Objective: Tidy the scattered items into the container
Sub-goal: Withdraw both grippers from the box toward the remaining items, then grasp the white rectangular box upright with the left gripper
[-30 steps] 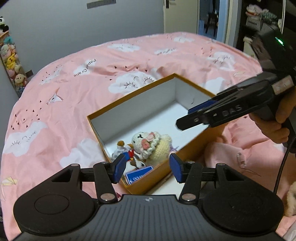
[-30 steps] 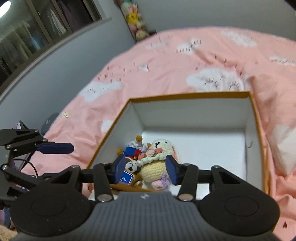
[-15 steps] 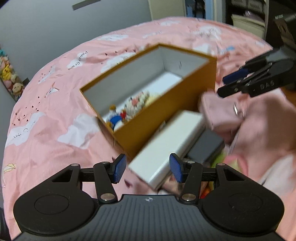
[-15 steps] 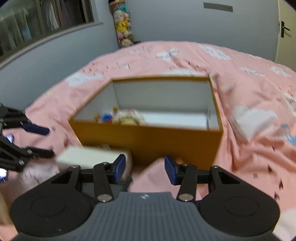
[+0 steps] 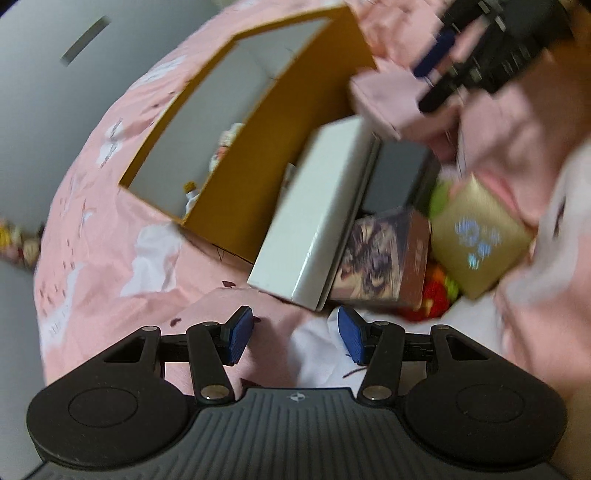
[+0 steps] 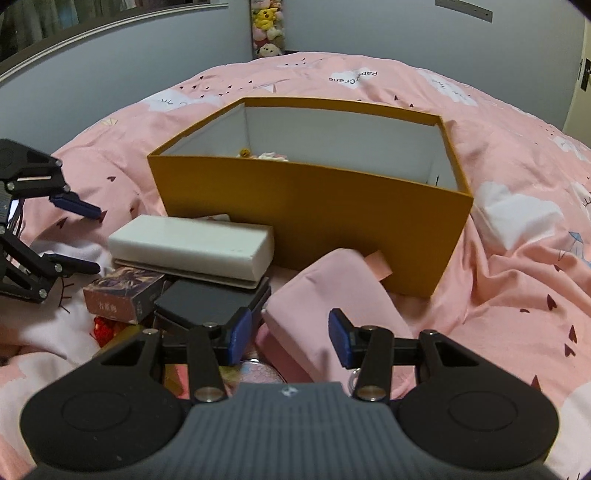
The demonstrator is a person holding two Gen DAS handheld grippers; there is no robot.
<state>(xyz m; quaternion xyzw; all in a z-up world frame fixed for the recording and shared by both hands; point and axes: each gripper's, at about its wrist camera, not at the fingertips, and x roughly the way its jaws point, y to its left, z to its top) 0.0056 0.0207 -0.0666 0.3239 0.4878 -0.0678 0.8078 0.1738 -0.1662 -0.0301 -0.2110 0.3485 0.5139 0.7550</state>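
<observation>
The open orange box [image 6: 314, 206] [image 5: 258, 147] stands on the pink quilt with plush toys [image 6: 271, 157] inside. In front of it lies a pile: a white box [image 6: 192, 247] [image 5: 325, 214], a dark box [image 6: 210, 302], a patterned card box [image 6: 122, 295] [image 5: 384, 266], a gold box [image 5: 480, 236] and a pink pouch [image 6: 332, 295] [image 5: 388, 99]. My right gripper [image 6: 290, 336] is open just over the pouch's near end, and I see no pad pressing on it. My left gripper [image 5: 295, 332] is open and empty, short of the white box's near corner.
Pink cloud-print quilt [image 6: 517, 258] surrounds everything. Something red and green [image 5: 436, 291] pokes out under the card box. A round pinkish item [image 6: 258, 373] lies beneath my right gripper. Stacked plush toys [image 6: 266, 33] stand by the far grey wall.
Both grippers have dropped from over the box's inside to the pile in front of it. The left view has rolled, so the box now looks tilted. Neither holds anything.
</observation>
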